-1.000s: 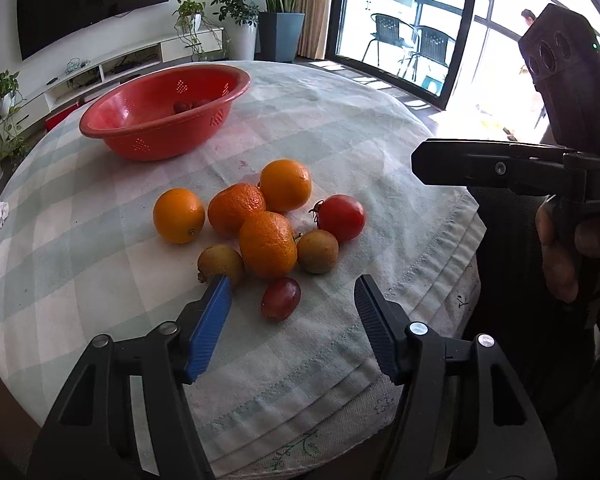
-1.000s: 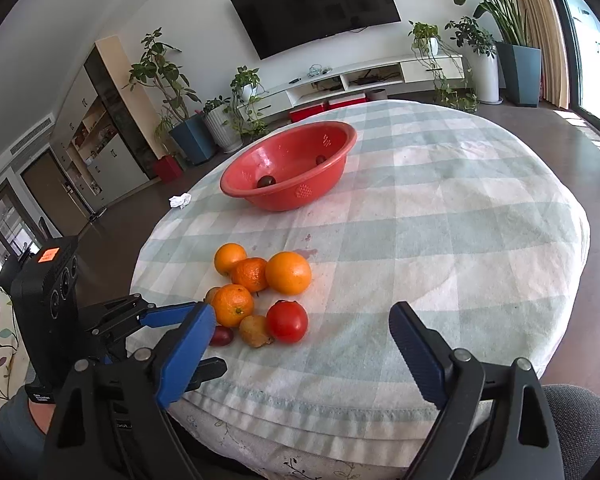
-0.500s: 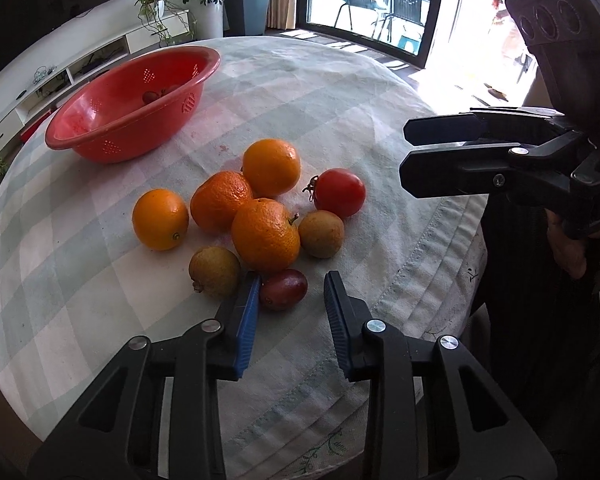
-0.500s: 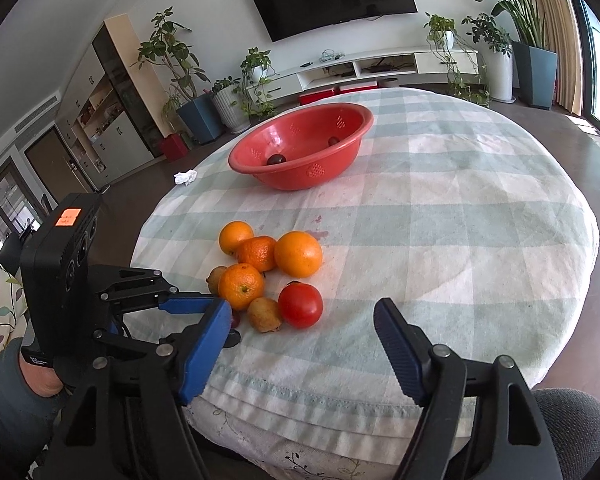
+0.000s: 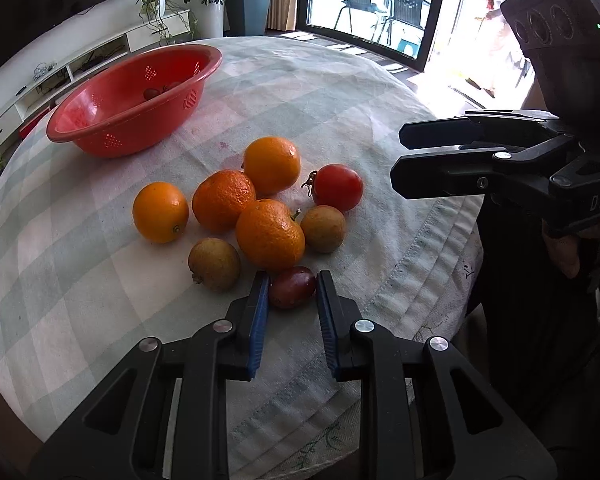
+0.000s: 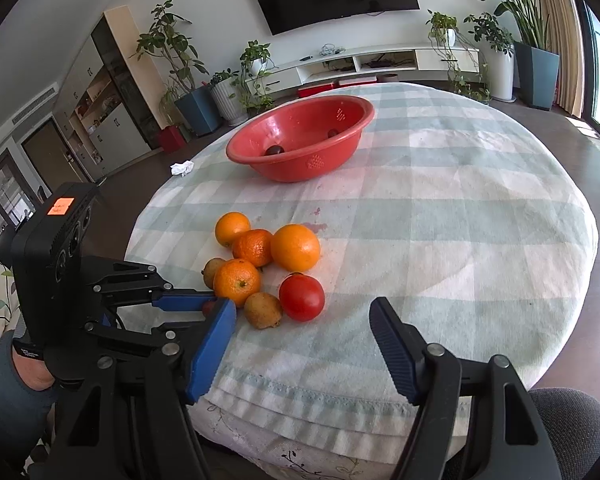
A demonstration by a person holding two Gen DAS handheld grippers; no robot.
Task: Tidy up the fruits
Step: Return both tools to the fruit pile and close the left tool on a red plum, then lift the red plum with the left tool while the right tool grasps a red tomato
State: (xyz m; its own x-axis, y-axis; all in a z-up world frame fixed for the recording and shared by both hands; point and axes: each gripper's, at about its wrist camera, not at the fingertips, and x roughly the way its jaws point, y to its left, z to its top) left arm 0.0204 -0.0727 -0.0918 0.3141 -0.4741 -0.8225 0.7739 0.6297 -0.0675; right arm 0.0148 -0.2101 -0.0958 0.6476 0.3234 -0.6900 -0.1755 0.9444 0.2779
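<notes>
Grape, dark red, pinched between my left gripper pads, which have just closed on it; long axis crosswise to the fingers, lying on the tablecloth. Oranges crowd just ahead. Red basket far ahead-left holds two small dark fruits. Right gripper spread, empty.

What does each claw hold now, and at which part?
The left claw is shut on the small dark red fruit, its pads pressing the fruit's two sides on the tablecloth. The right claw is open and holds nothing.
</notes>
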